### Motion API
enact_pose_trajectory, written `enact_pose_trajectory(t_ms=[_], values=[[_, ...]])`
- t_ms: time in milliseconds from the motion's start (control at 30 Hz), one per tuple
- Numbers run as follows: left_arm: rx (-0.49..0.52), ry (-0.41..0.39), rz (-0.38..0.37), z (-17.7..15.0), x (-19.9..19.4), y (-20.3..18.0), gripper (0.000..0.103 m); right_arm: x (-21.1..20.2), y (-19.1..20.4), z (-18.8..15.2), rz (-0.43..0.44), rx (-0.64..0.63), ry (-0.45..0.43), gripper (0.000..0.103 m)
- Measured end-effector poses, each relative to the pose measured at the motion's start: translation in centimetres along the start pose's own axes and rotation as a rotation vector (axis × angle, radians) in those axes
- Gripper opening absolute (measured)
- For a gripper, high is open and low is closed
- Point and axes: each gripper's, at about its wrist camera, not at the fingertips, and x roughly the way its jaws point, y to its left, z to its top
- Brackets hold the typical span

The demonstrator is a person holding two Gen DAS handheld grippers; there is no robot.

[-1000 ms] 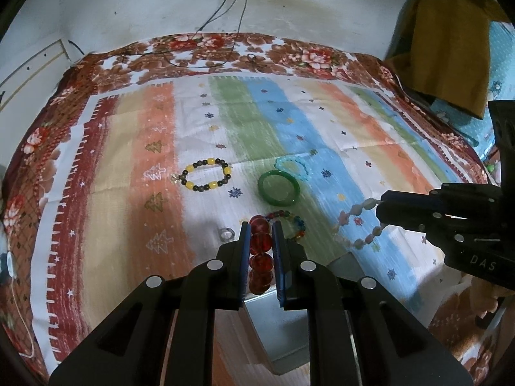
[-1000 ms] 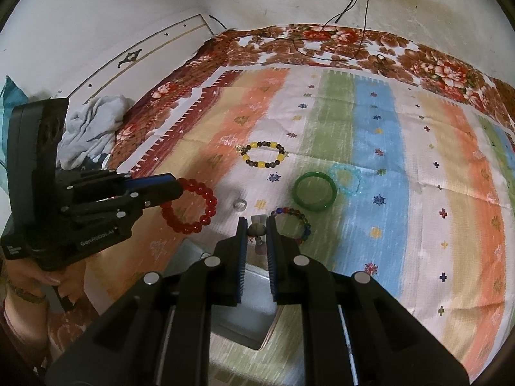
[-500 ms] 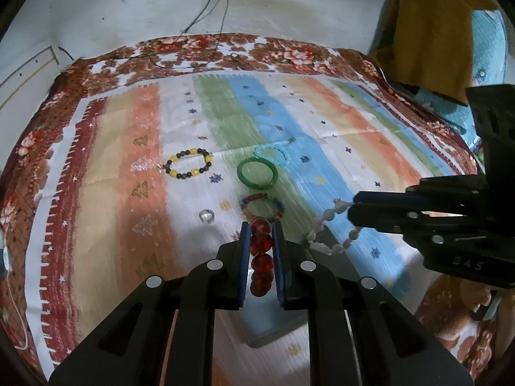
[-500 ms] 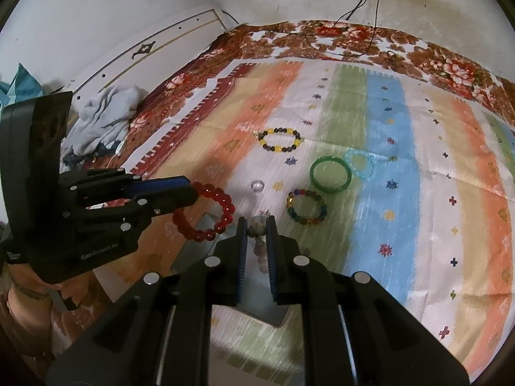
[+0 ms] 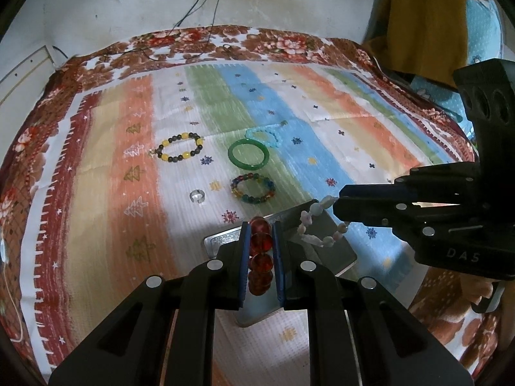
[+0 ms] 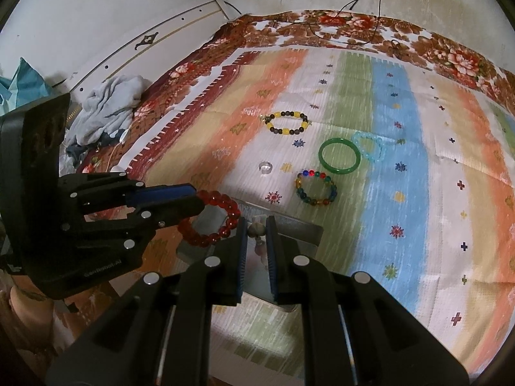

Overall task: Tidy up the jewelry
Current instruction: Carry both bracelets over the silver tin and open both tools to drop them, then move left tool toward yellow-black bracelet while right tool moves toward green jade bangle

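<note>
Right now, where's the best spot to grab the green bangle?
Pinch the green bangle across its near rim, coming straight down with one finger inside the ring. It lies flat on the cloth, and its far rim sits close to the blue bracelet.

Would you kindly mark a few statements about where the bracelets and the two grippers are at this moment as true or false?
1. The left gripper is shut on the red bead bracelet. True.
2. The right gripper is open with nothing between its fingers. False: it is shut on the pale bead bracelet.
3. The green bangle lies on the striped cloth, beside the light blue bracelet. True.
4. The multicoloured bead bracelet already lies in the metal tray. False: it lies on the cloth beyond the tray.
5. Both held bracelets hang over the tray. True.
</note>
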Motion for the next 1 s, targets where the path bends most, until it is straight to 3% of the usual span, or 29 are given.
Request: enact_pose_trajectory(t_ms=[200,233,300,333,500,1000], values=[[-0.009,0.009,0.006,0.0,0.2,0.2,0.014,0.4,-0.1,-0.1,0.013,0.007,0.021,0.016],[-0.012,0.009,0.015,0.0,0.3,0.3,0.017,0.7,-0.2,-0.1,0.011,0.018,0.031,0.020],[-0.027,0.007,0.036,0.1,0.4,0.9,0.041,0.8,-0.5,-0.1,-0.004,0.031,0.030,0.039],[-0.032,0.004,0.048,0.2,0.4,1.2,0.043,0.8,-0.6,0.0,-0.016,0.034,0.028,0.041],[-0.079,0.012,0.122,0.6,0.8,3.9,0.043,1.1,-1.8,0.4,-0.055,0.064,0.025,0.051],[-0.170,0.033,0.210,4.0,3.3,9.0,0.044,3.7,-5.2,2.7,-0.138,0.114,0.044,0.055]])
